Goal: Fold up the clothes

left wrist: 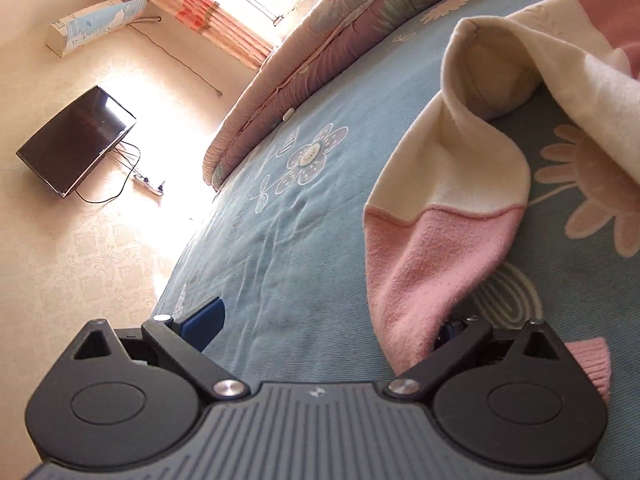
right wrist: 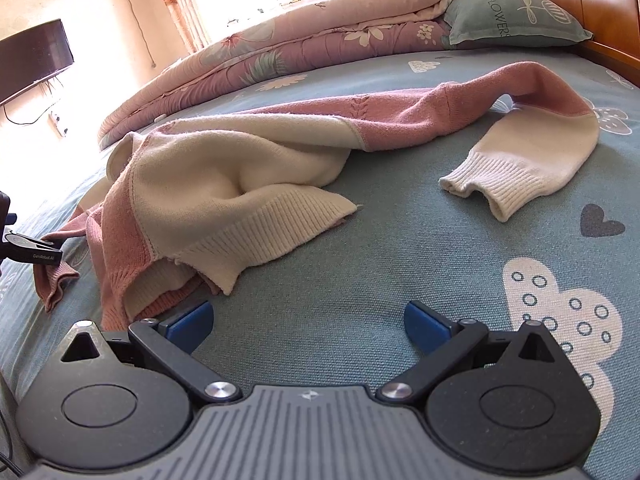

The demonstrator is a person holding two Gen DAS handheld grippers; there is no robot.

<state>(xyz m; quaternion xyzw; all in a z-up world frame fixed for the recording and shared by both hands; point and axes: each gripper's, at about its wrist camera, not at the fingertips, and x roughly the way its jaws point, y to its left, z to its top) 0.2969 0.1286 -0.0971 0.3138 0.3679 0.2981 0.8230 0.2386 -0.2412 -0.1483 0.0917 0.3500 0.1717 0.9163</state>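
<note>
My bed (right wrist: pixel 360 280) fills both views. Only my right view shows the whole sweater (right wrist: pixel 224 168) crumpled at centre, one cuff (right wrist: pixel 492 184) at right. Only the left view shows a sleeve (left wrist: pixel 432 248) draped over one finger. My right gripper (right wrist: pixel 308 320) gapes, empty; my left gripper (left wrist: pixel 328 320) also spread.

In the left wrist view the sweater (left wrist: pixel 448 248) covers the left claw's (left wrist: pixel 328 328) right finger, and the frame's right edge cuts off the garment. In the right wrist view the television (right wrist: pixel 32 56) runs past the left edge, and the pillow's (right wrist: pixel 516 16) lettering is partly readable.
</note>
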